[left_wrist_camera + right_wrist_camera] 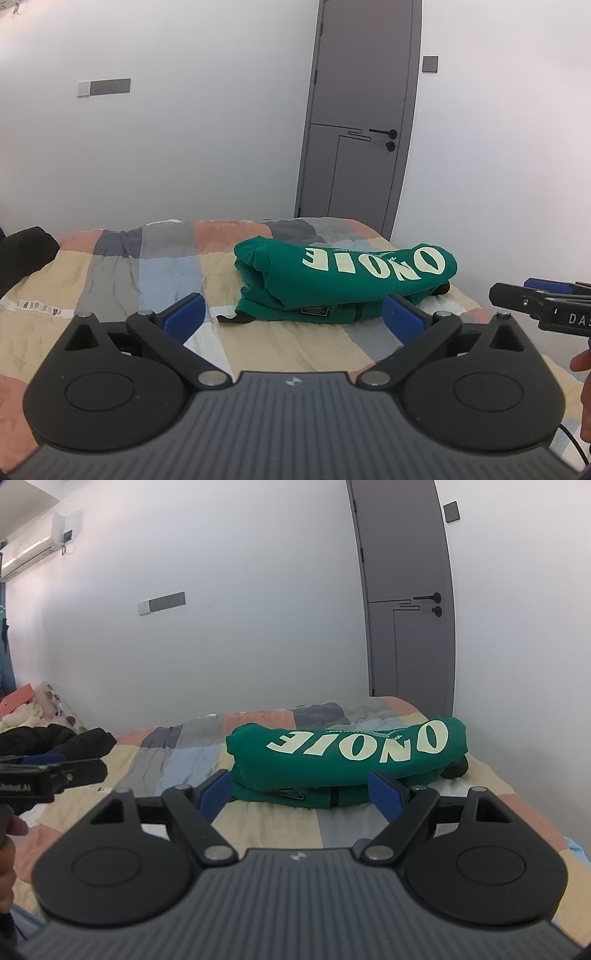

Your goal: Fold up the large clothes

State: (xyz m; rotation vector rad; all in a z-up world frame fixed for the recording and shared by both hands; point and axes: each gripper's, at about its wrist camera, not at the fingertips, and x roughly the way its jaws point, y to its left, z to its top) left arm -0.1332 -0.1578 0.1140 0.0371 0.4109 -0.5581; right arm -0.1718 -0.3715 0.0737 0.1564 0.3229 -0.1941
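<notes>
A green sweatshirt (343, 280) with pale lettering lies folded into a thick bundle on the patchwork bed cover (110, 280), near the bed's far right corner. My left gripper (295, 314) hovers just short of its near edge, blue pads (186, 314) spread wide and empty. In the right wrist view the same sweatshirt (347, 757) sits right beyond my right gripper (301, 790), which is open, its fingers standing either side of the bundle's near edge without pressing on it. Each gripper shows in the other's view: the right gripper (535, 306) at the right edge, the left gripper (55, 771) at the left edge.
A white wall and a grey door (358, 110) stand behind the bed. Dark clothing (62, 738) is heaped at the bed's left, with pillows and soft items (33, 709) beyond it. A person's hand (583, 365) shows at the right edge.
</notes>
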